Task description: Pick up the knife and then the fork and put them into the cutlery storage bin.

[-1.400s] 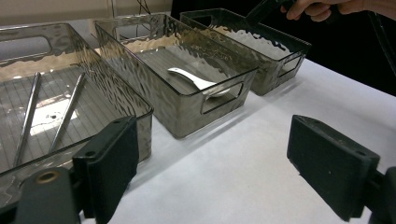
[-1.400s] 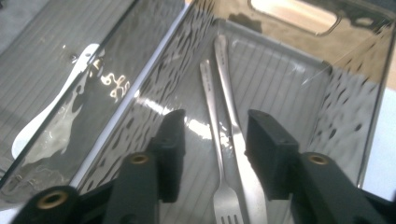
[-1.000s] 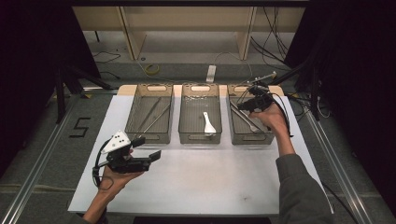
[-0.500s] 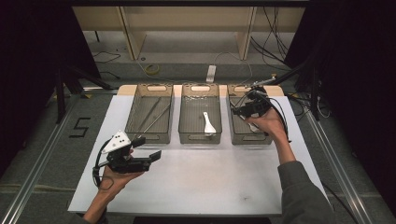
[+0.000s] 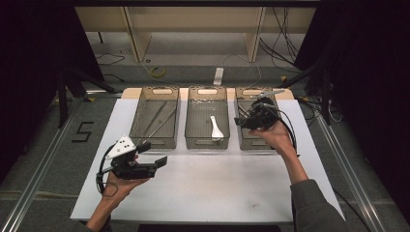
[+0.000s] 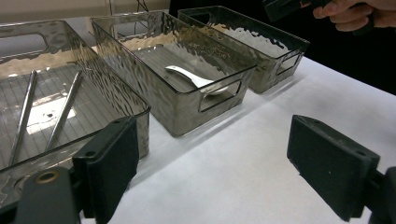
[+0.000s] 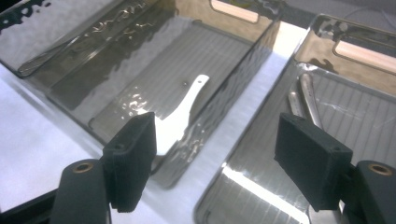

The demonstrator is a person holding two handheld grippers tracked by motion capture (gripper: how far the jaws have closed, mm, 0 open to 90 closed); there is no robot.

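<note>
From up high, I see my right gripper (image 5: 246, 117) above the right bin (image 5: 251, 140), and my left gripper (image 5: 157, 157) over the white table (image 5: 208, 188) in front of the left bin (image 5: 155, 140). My left gripper's camera shows its jaws wide open with nothing in them, near the bins. My right gripper's camera shows its jaws wide open too, above the right bin, where metal tools (image 7: 308, 100) lie, beside the middle bin (image 7: 224, 116) with a white spoon (image 7: 180, 119) in it.

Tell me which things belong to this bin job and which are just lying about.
In the job: right gripper, open above the right bin; metal utensils inside it; left gripper, open; middle bin with white spoon; left bin with two metal rods.
Lying about: power strip, yellow cable coil, taped number 5.
</note>
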